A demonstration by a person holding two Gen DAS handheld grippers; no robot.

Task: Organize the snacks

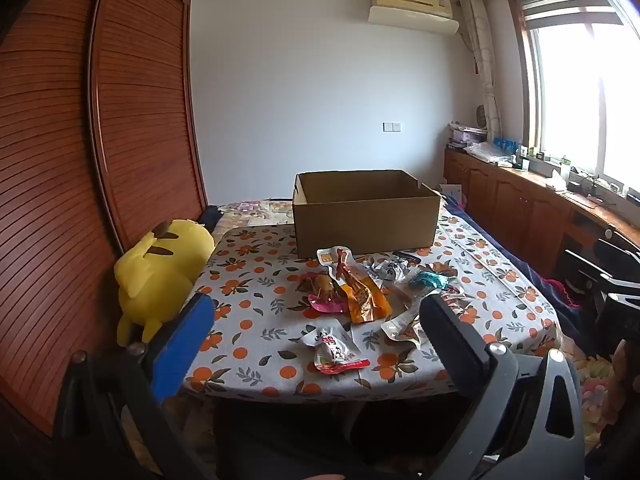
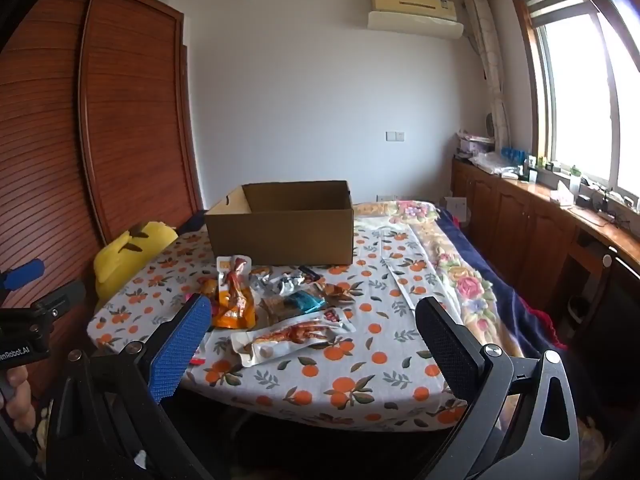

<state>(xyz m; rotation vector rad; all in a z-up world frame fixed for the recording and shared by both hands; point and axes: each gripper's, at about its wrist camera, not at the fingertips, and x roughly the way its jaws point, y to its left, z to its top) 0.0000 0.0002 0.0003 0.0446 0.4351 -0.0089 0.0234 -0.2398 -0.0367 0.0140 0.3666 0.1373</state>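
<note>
Both grippers held off the near table edge, nothing touched yet. Left gripper (image 1: 316,320): jaws spread wide, empty. Right gripper (image 2: 312,320): same, wide apart, nothing between the pads.

Snack packets (image 1: 360,292) heaped mid-table, just in front of the cardboard box (image 1: 364,216). Box open-topped, looks empty from here. Nearest strays: white-and-red packet (image 1: 334,350) toward the near edge on the left view; long clear packet (image 2: 292,336) with reddish contents, closest to the right gripper.

Handling, judged by look: light foil and plastic film pouches, soft, crinkly, probably slick. Flat against the cloth, so little to bite on. Best bet: pinch a raised sealed edge or a bulged middle, not the flat face. Risk of snagging the tablecloth (image 2: 392,336) with it, or of lifting two overlapping packets at once from the heap. Orange pouch (image 1: 362,298) stands proud of the pile, likely easiest first.

Surface: table under an orange-fruit print cloth, slightly wrinkled, could drag. Yellow plush toy (image 1: 160,276) slumped at the left table edge. Wooden wardrobe (image 1: 140,112) left, window (image 2: 580,100) and low cabinets right, wall air conditioner (image 2: 414,8) above.
</note>
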